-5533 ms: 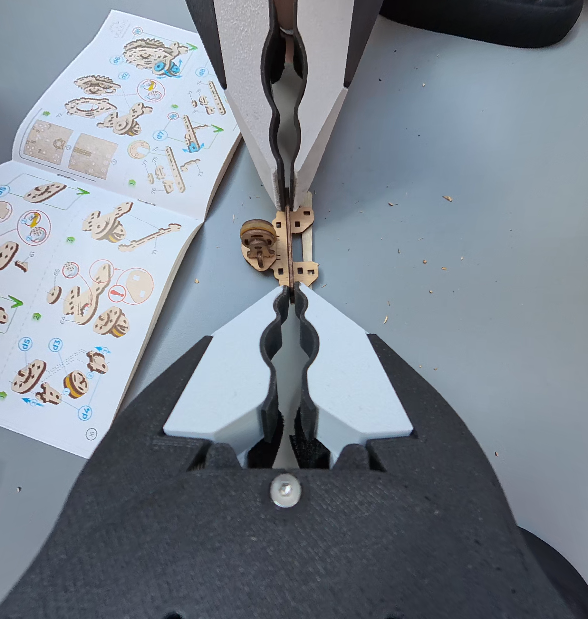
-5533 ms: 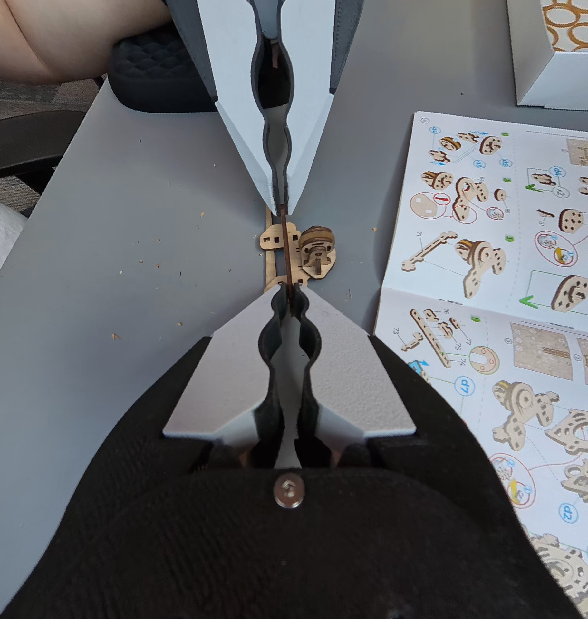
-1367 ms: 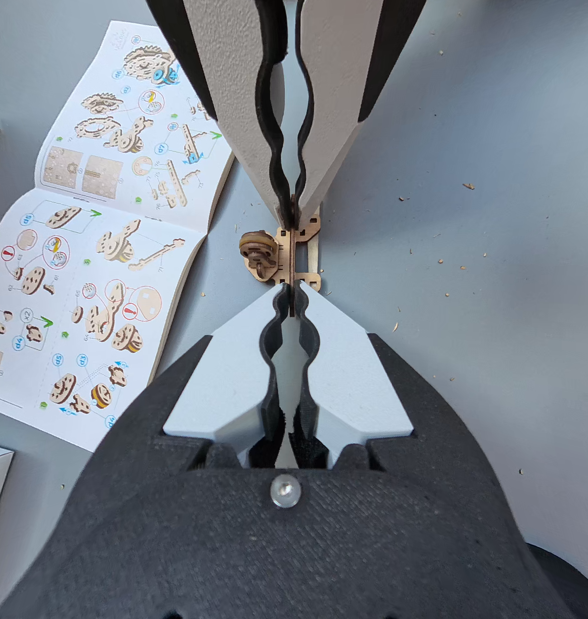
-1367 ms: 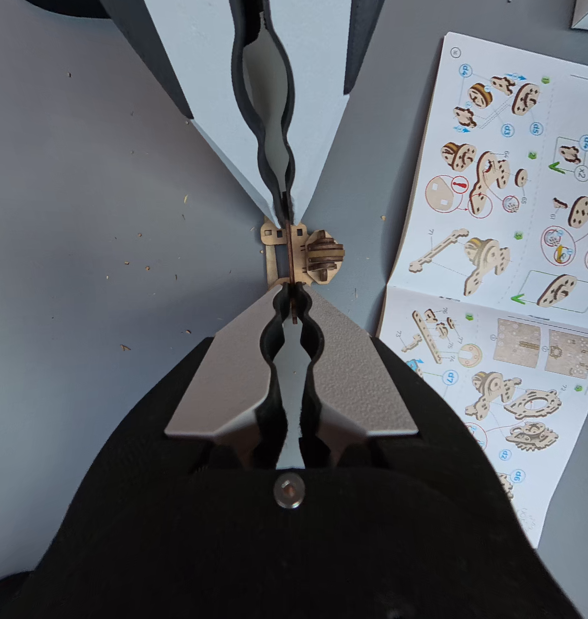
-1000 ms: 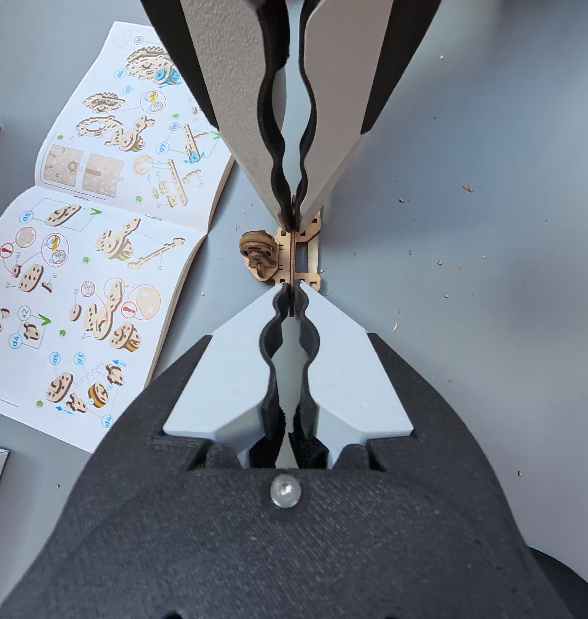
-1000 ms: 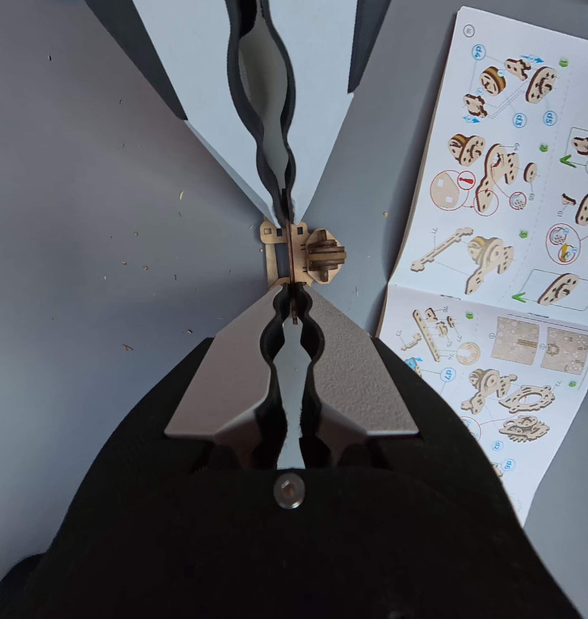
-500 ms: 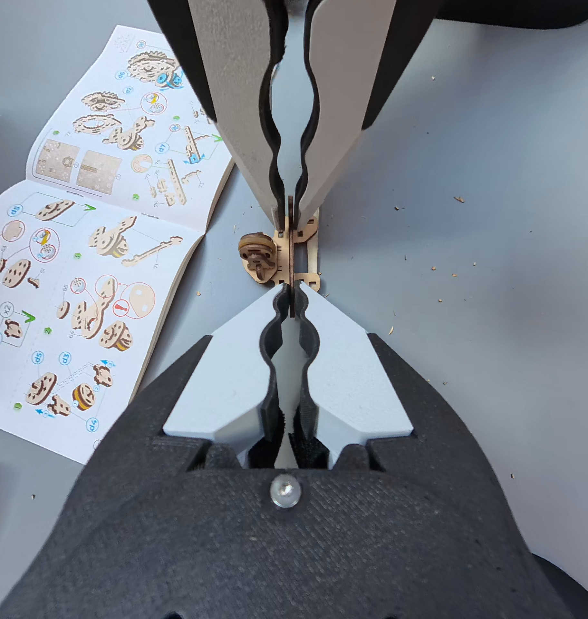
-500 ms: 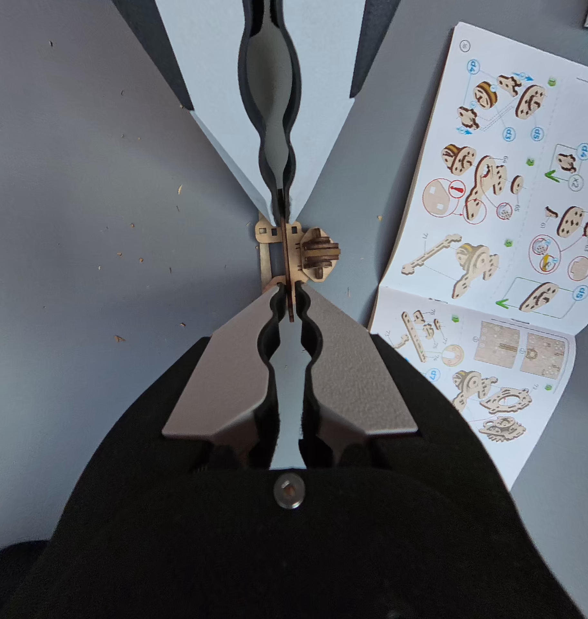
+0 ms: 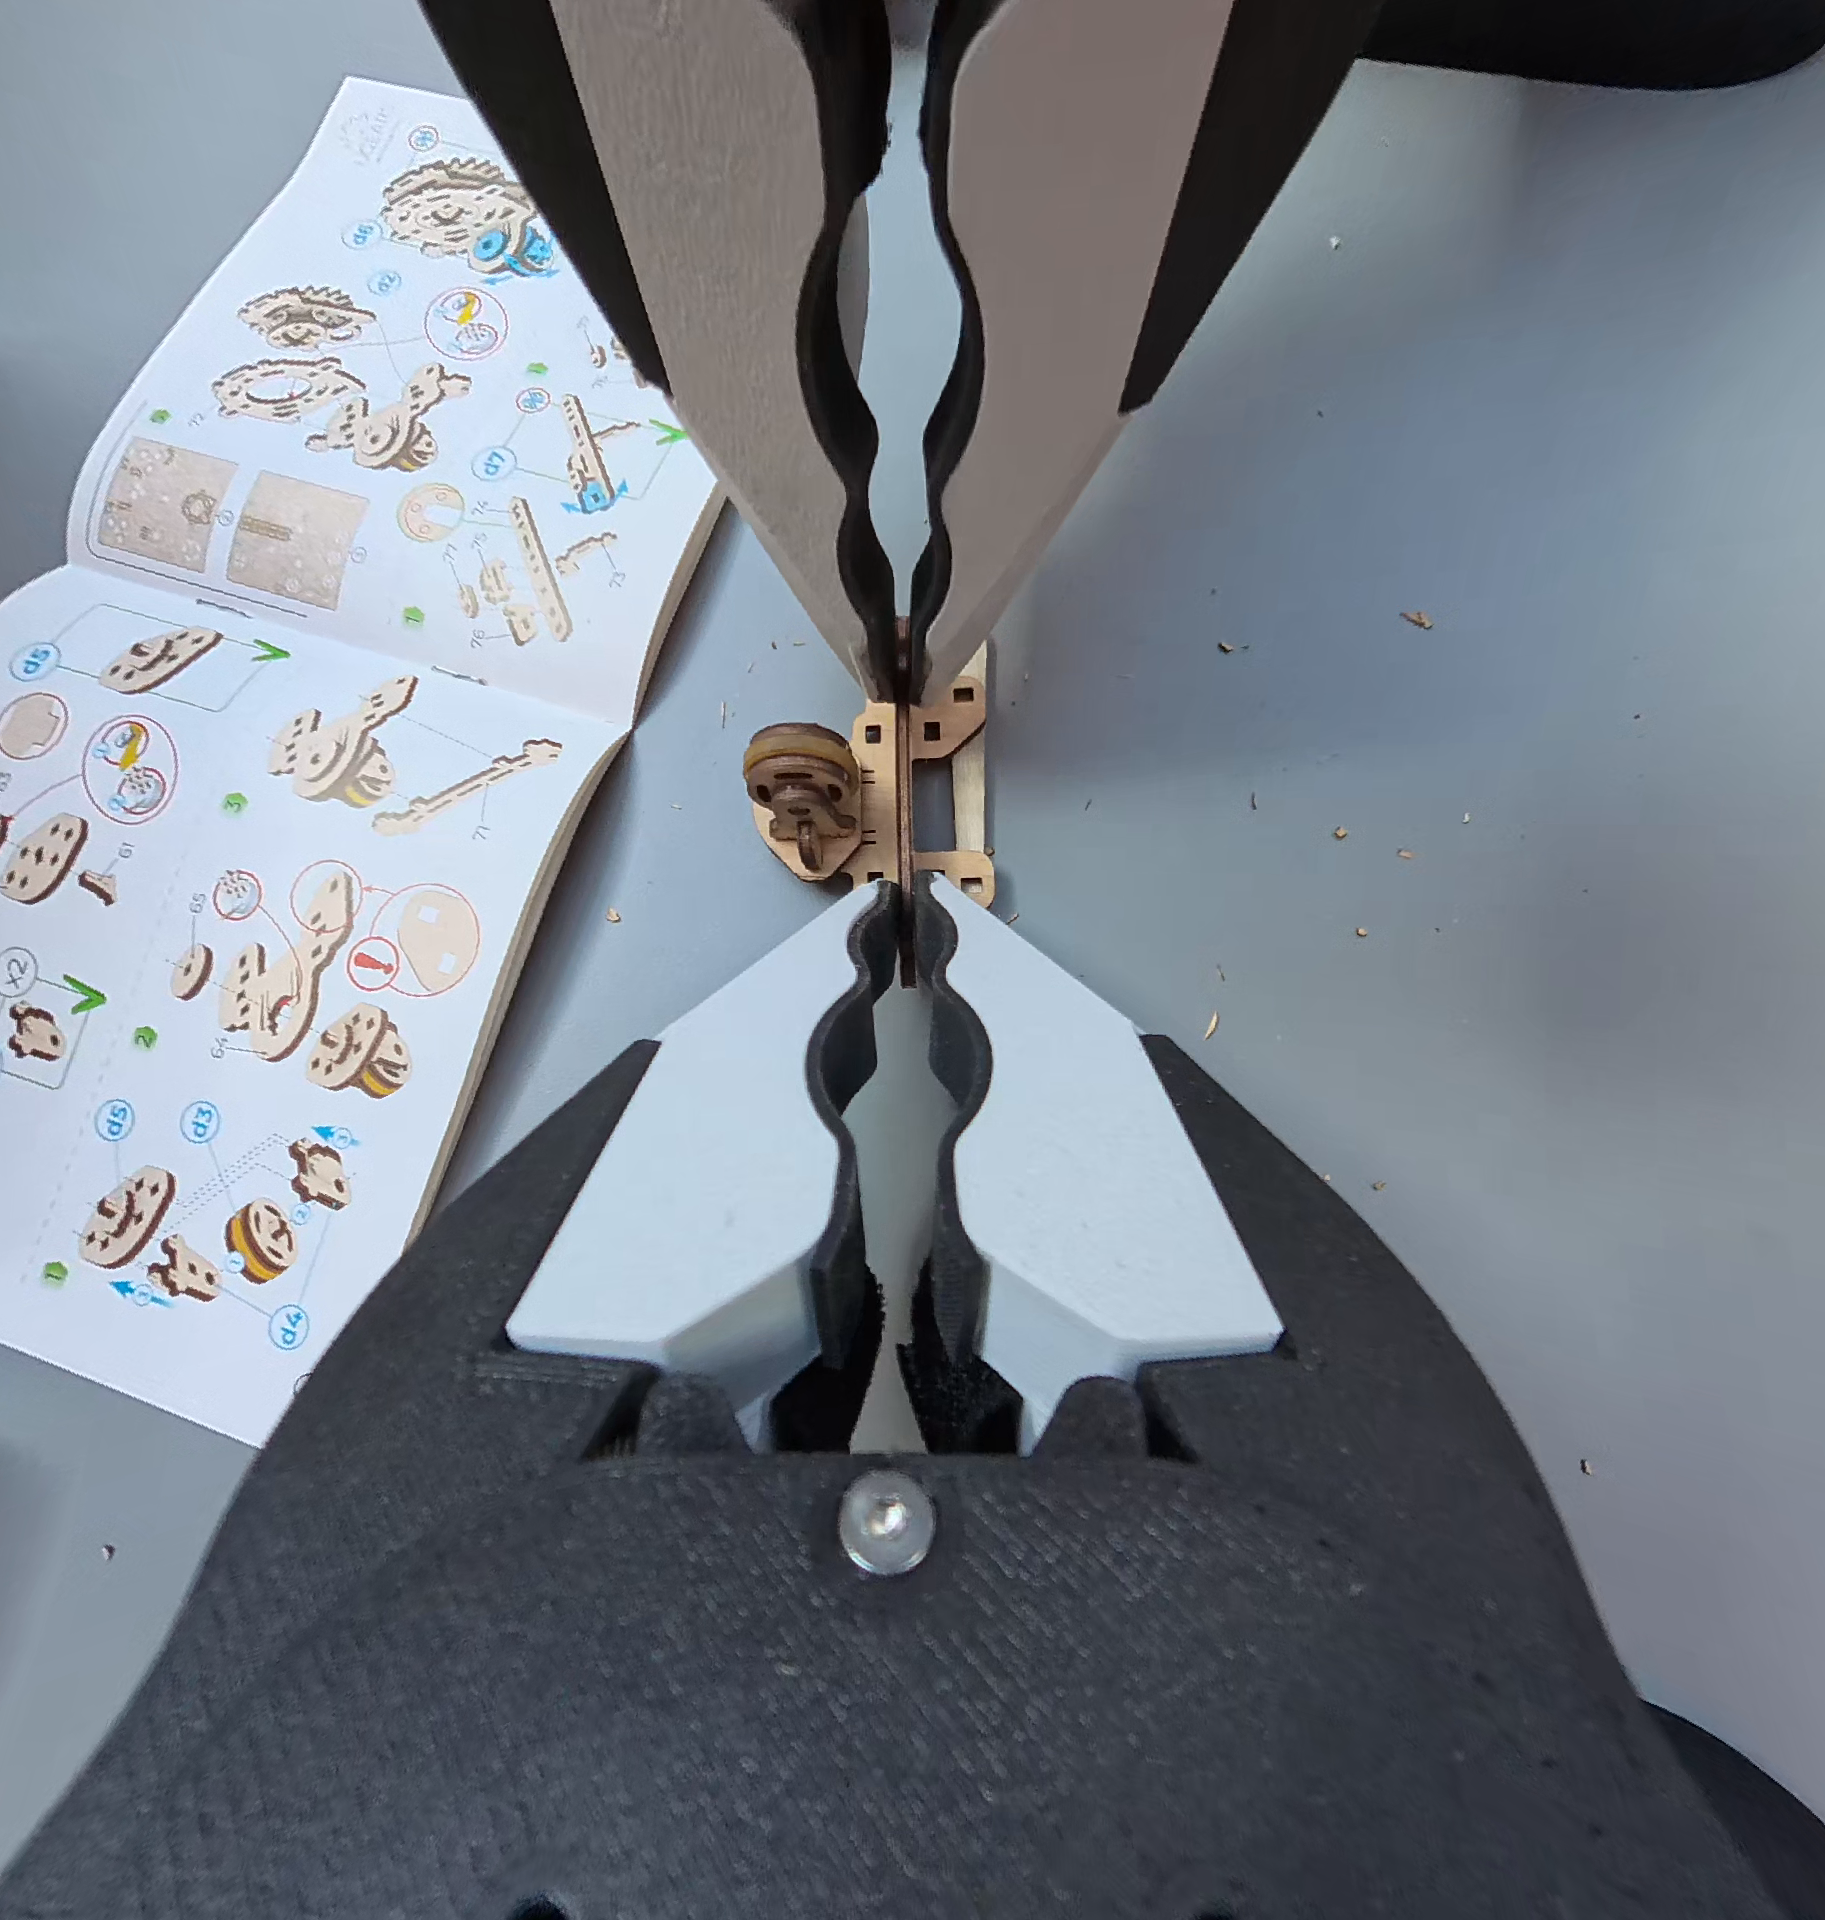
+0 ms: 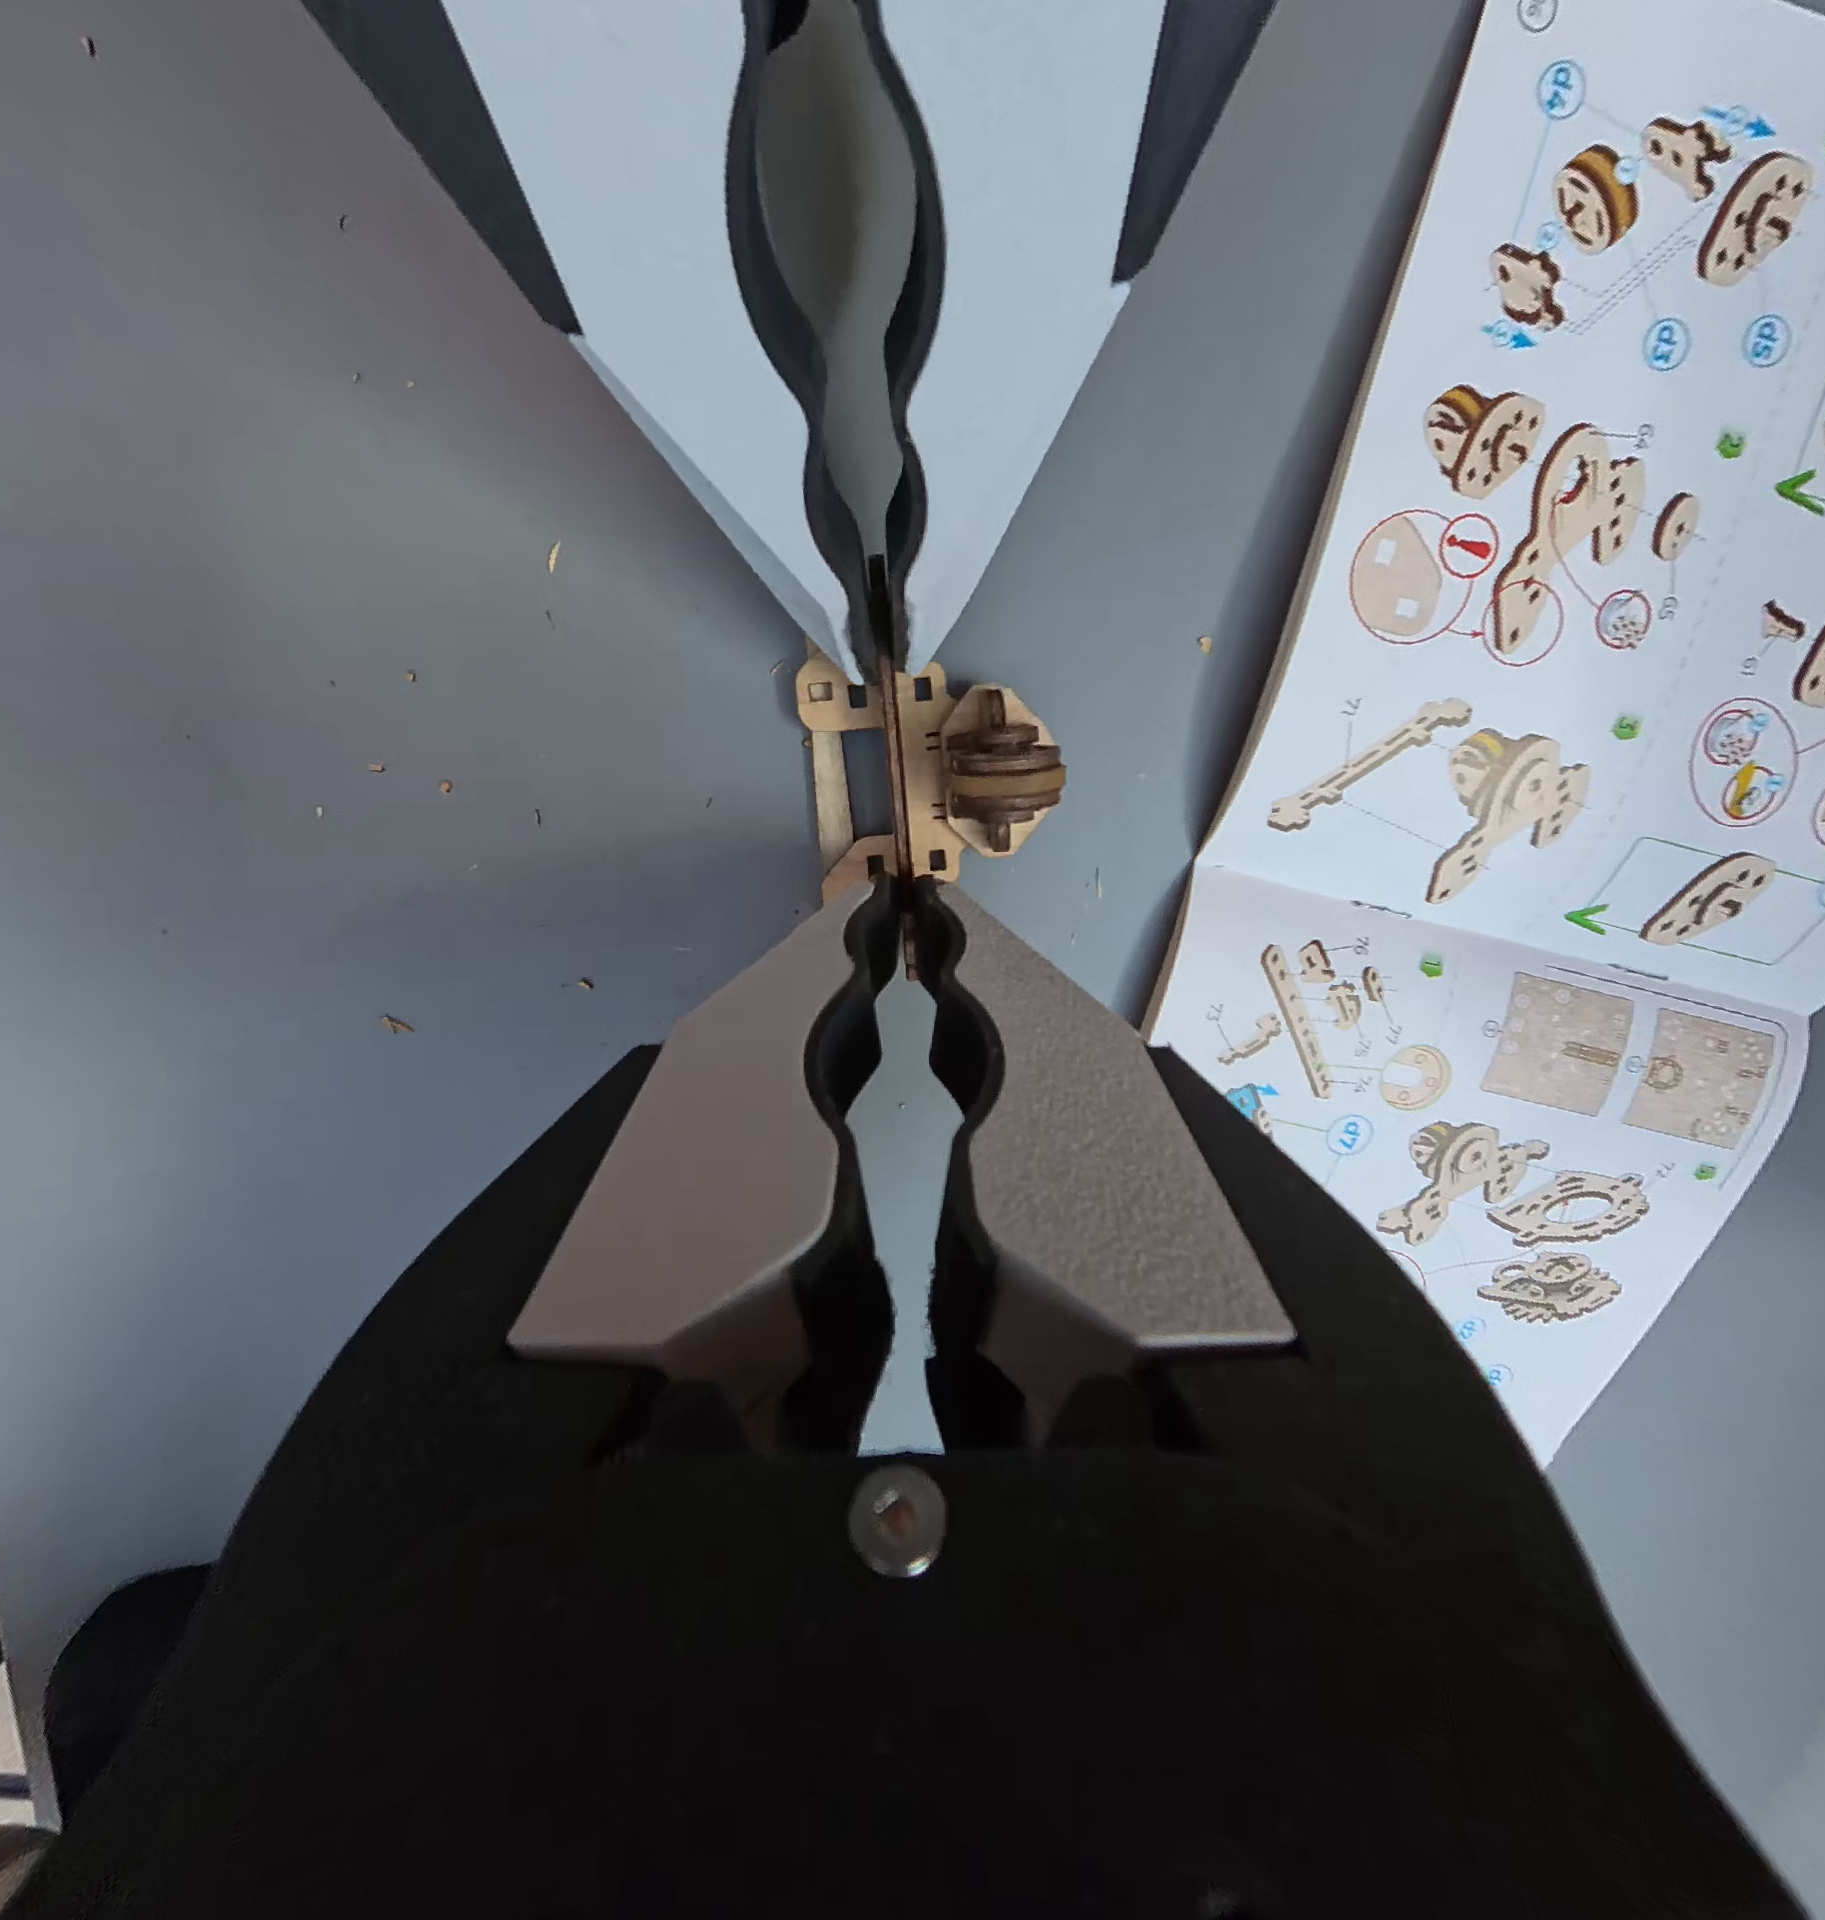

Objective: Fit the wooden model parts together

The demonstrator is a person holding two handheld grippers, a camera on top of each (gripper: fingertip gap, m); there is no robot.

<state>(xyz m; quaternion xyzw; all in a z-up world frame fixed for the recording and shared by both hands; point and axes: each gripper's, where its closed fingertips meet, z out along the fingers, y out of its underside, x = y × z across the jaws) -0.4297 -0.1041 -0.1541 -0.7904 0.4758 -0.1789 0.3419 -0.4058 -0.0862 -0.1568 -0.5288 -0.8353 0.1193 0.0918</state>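
A small wooden model assembly hangs above the grey table between my two grippers. It is a thin upright strip with slotted cross plates and a round stacked wheel part on its left side. My left gripper is shut on the near end of the strip. My right gripper comes from the far side and is shut on the other end. In the right wrist view the assembly shows the wheel part on the right, my right gripper at the near end and my left gripper at the far end.
An open instruction booklet lies on the grey table to the left; it is at the right in the right wrist view. Small wood crumbs are scattered over the table. A dark padded object sits at the far edge. Both grippers' tips are close together, under 4 cm apart.
Both grippers stay shut on the assembly. The held assembly has shifted and tilted slightly over the table; the booklet and dark object have drifted in view with that motion.
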